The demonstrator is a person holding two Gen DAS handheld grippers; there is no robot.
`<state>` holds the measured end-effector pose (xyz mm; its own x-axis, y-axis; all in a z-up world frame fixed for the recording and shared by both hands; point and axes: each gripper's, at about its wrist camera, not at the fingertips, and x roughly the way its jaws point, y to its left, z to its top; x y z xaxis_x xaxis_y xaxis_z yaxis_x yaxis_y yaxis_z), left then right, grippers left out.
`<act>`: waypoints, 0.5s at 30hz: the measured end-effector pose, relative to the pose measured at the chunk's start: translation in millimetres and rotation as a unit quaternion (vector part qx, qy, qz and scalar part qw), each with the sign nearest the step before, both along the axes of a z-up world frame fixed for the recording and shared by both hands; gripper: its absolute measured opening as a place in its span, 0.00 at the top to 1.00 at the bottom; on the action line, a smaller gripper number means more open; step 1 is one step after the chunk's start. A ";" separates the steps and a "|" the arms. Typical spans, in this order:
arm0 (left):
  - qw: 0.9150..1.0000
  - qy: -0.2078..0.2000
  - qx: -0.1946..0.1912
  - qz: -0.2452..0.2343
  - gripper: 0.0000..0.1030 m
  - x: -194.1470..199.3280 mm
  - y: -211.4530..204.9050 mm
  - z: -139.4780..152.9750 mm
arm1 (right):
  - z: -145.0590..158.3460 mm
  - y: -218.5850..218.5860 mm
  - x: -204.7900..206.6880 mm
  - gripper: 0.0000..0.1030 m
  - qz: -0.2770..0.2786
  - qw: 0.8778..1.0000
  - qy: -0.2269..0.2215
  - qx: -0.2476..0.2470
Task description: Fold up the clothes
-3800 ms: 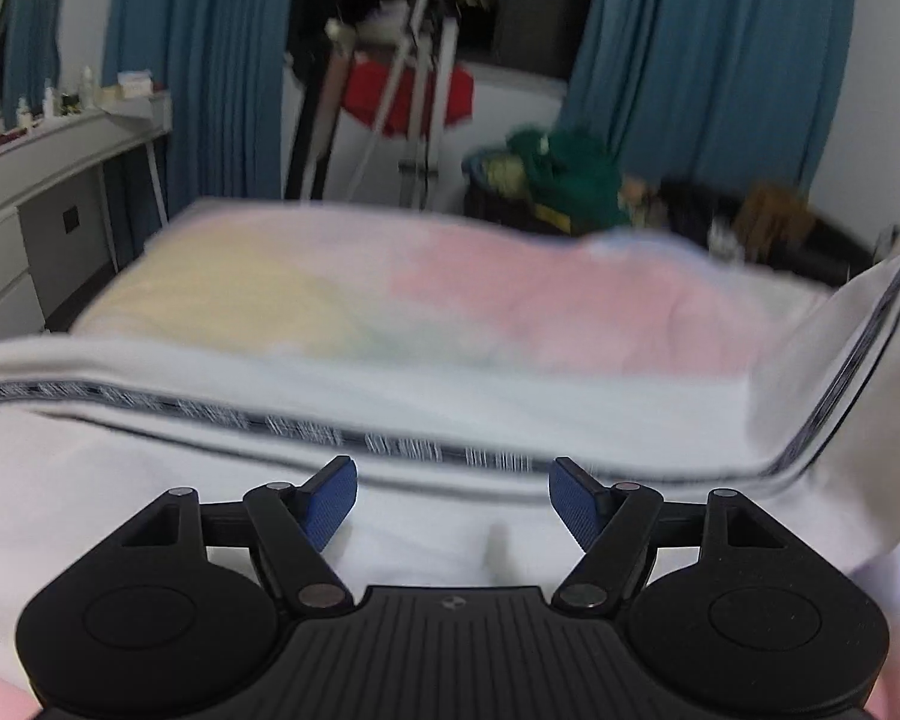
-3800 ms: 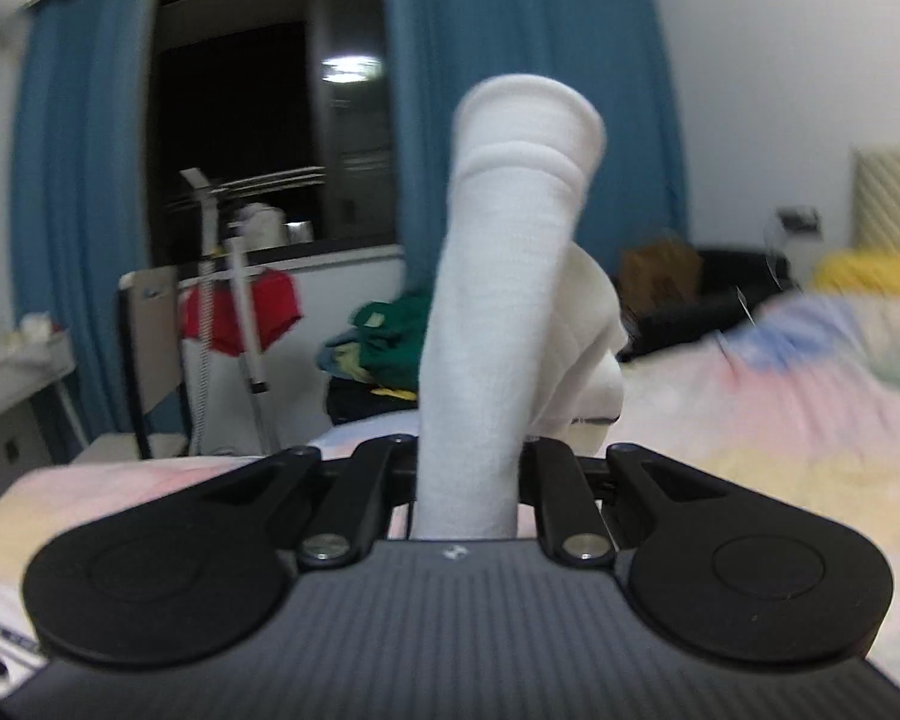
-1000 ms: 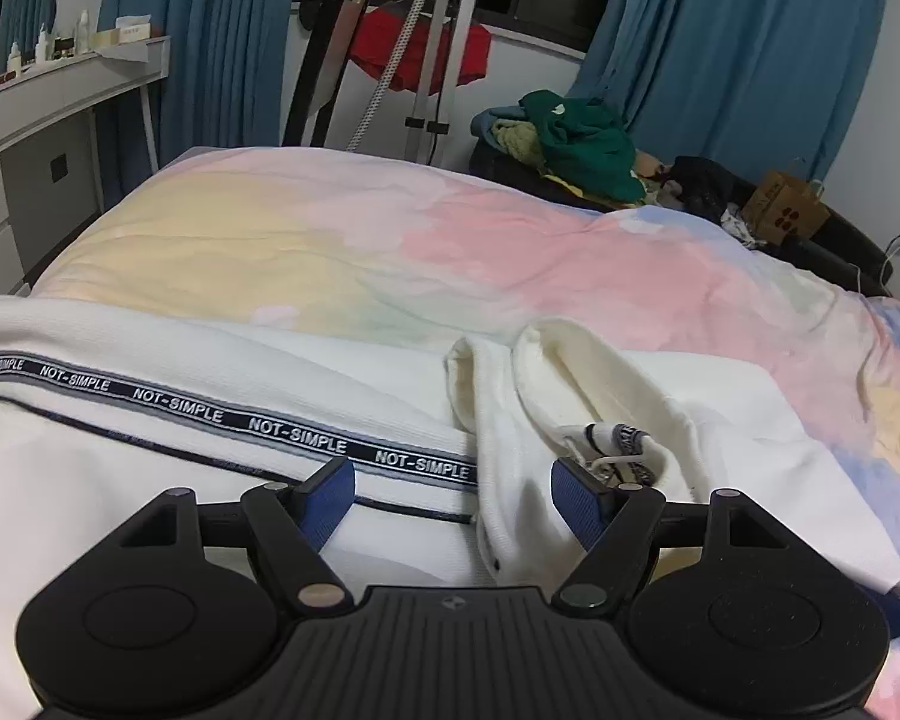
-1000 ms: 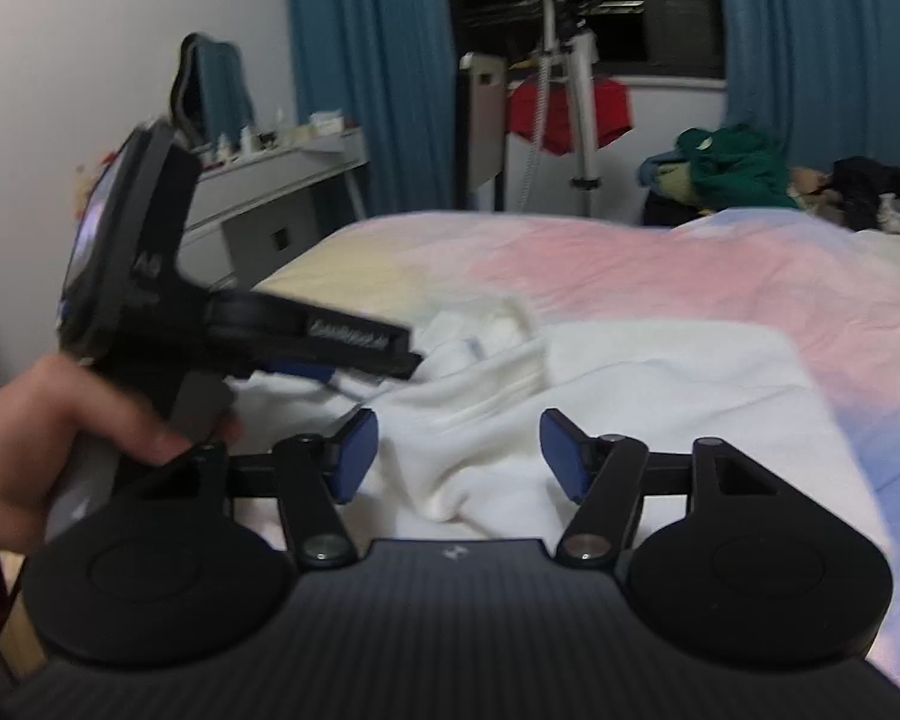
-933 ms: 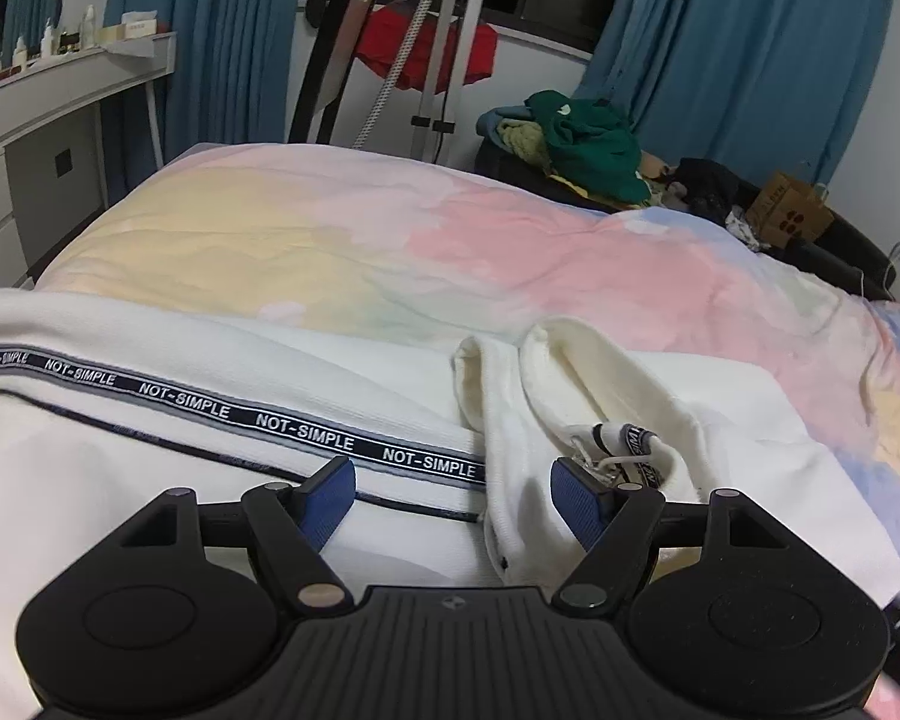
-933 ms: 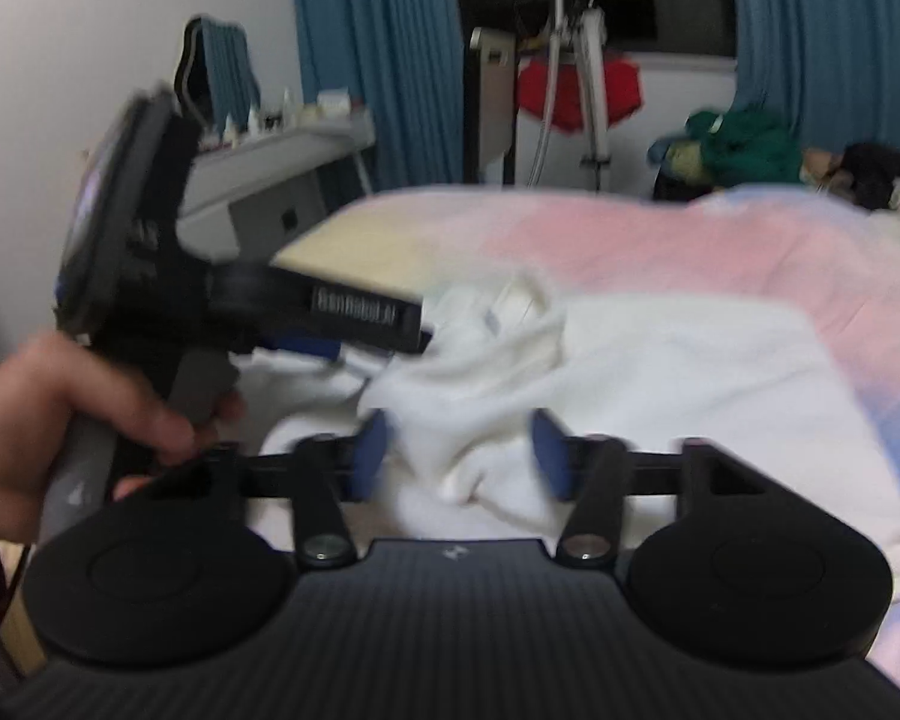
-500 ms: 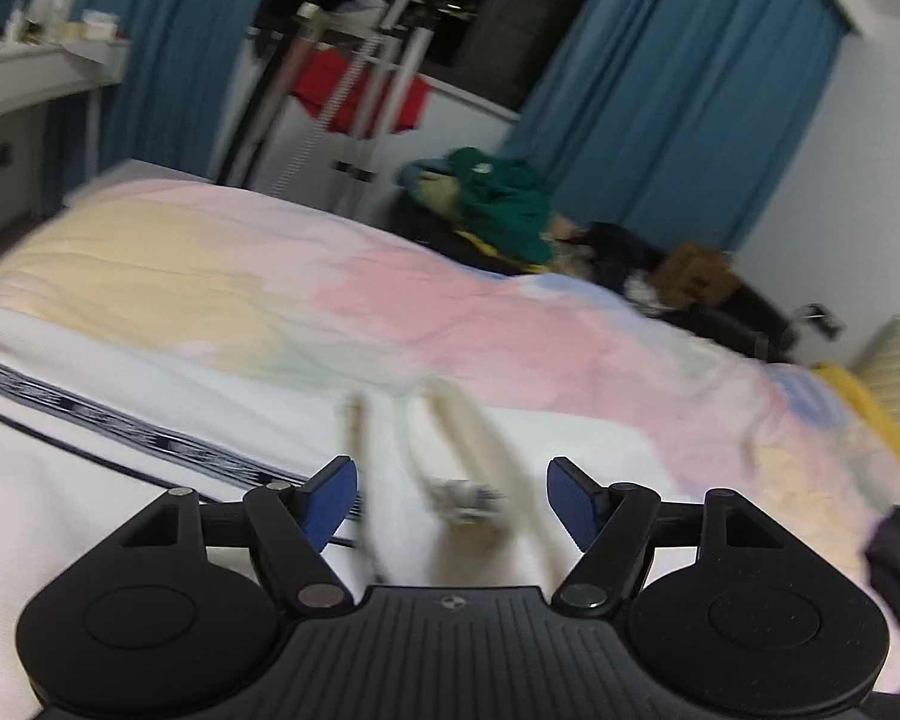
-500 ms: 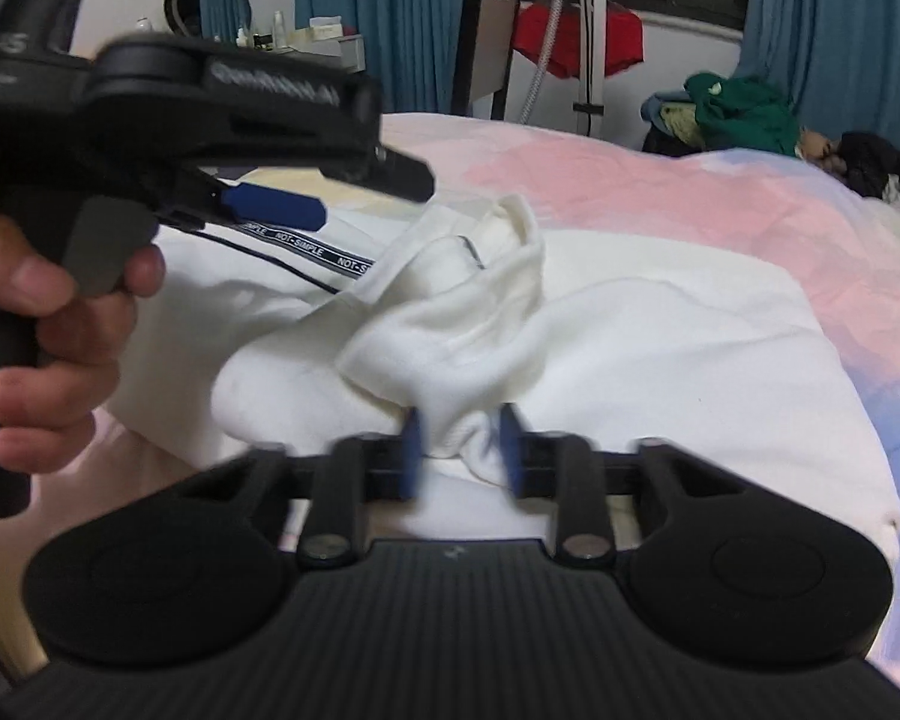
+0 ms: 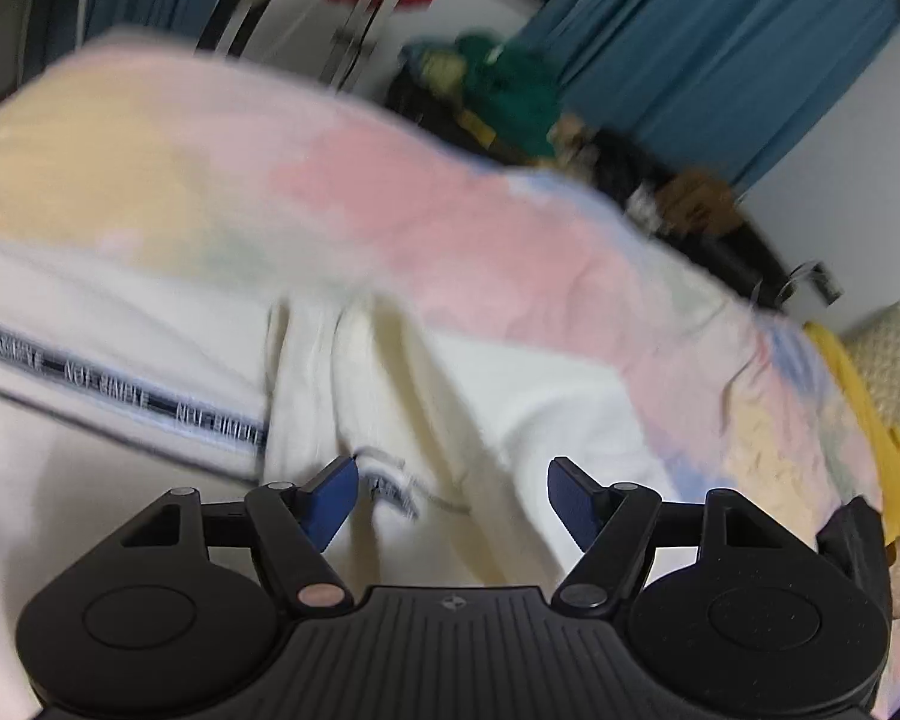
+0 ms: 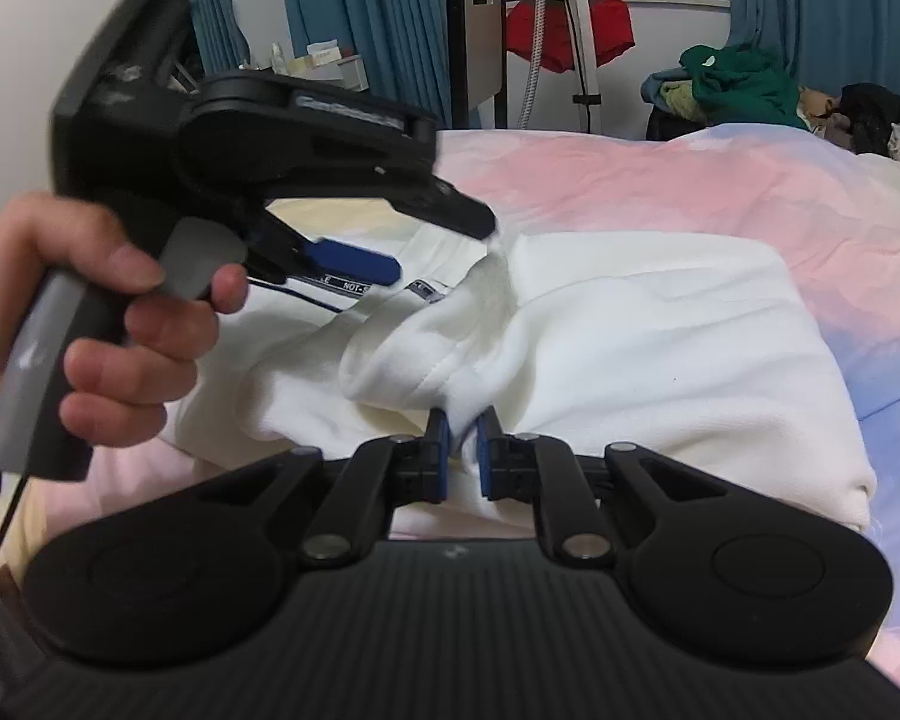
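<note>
A fold of the white fleece hooded sweatshirt point(image 10: 660, 330), spread on the pastel patchwork bedspread point(image 10: 720, 180), is pinched between the nearly closed right gripper point(image 10: 463, 438). The left gripper point(image 9: 450, 495) is held wide apart and empty above the hood, left of the right claw.

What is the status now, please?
Right gripper shut on white garment. Left gripper open, above the collar. Garment bunched on the bed, fold unfinished. Nothing in the way.

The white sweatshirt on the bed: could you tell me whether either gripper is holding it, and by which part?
The right gripper pinches a bunched fold of the white sweatshirt; the left gripper is open, holding nothing.
</note>
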<state>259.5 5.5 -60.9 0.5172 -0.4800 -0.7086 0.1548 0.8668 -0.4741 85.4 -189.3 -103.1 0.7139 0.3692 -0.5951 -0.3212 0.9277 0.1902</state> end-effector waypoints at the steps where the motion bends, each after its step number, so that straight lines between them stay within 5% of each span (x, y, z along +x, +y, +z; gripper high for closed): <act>1: 1.000 0.010 -0.002 -0.003 0.31 4.1 -1.6 -2.1 | -0.6 0.4 -0.1 0.88 0.002 1.000 0.002 0.000; 9: 0.999 0.020 0.027 -0.018 0.30 28.8 -21.8 -10.5 | -3.6 3.0 0.7 0.88 0.009 1.000 0.003 -0.006; 15: 0.992 0.012 0.115 -0.043 0.63 24.2 -41.6 -22.3 | -3.3 1.3 0.2 0.87 0.012 1.000 -0.004 -0.002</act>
